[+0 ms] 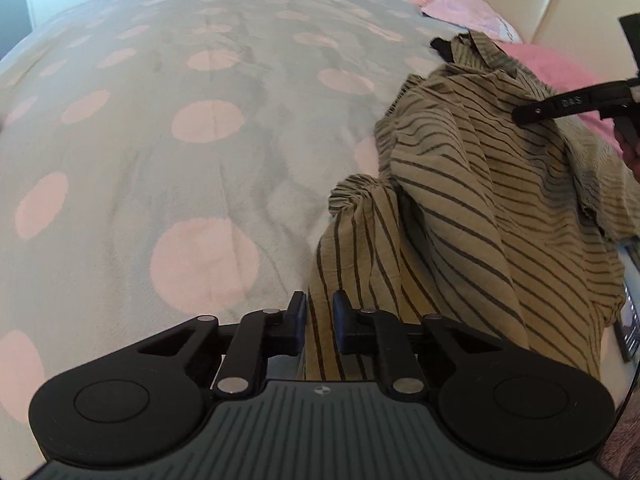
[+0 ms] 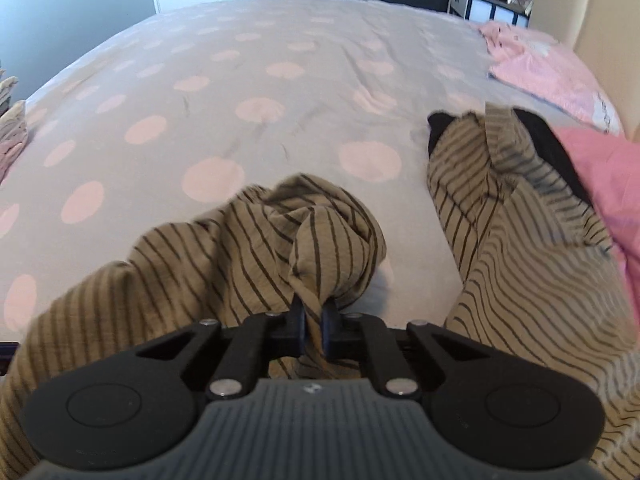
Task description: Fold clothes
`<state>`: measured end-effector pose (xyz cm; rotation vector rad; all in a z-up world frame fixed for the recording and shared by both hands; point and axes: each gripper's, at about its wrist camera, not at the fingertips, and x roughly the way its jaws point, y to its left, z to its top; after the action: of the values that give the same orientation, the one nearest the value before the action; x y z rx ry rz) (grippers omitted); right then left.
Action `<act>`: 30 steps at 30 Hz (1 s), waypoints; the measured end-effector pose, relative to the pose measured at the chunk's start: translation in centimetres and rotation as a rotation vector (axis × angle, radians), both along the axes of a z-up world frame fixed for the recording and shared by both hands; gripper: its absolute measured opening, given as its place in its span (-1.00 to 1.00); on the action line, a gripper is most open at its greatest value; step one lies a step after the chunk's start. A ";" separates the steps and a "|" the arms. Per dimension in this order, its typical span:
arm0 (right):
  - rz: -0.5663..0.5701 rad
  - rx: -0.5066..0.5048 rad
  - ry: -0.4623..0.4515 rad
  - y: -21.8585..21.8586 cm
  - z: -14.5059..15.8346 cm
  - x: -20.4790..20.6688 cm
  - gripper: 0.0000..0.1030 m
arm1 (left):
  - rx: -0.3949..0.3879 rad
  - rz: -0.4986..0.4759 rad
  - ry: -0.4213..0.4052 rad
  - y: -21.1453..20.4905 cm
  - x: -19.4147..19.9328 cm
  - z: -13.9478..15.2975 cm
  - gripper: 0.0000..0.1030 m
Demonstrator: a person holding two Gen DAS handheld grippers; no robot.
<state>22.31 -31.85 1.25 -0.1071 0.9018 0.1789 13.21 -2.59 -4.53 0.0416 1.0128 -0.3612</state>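
A tan garment with thin dark stripes (image 1: 460,200) hangs bunched above the bed, at the right in the left wrist view. My left gripper (image 1: 319,320) is shut on a fold of it at the lower edge. My right gripper (image 2: 313,322) is shut on another bunched fold of the same striped garment (image 2: 256,248), which drapes left and right of the fingers. The right gripper's black finger (image 1: 568,106) shows at the right edge of the left wrist view, pressed into the cloth.
The bed has a pale grey cover with pink dots (image 1: 180,140), also in the right wrist view (image 2: 240,100). Pink clothes (image 2: 552,76) and a dark garment (image 2: 548,148) lie by the cream headboard (image 1: 560,4). Folded items sit at the left edge (image 2: 10,120).
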 end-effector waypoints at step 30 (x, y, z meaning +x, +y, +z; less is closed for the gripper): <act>0.348 0.105 -0.126 15.3 8.0 -21.0 -0.85 | -0.071 0.157 -0.272 11.4 -8.9 11.5 -0.73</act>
<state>1.28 -16.60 9.26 -0.1758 0.7420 0.5369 4.34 8.83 6.98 -0.0518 0.7278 -0.2403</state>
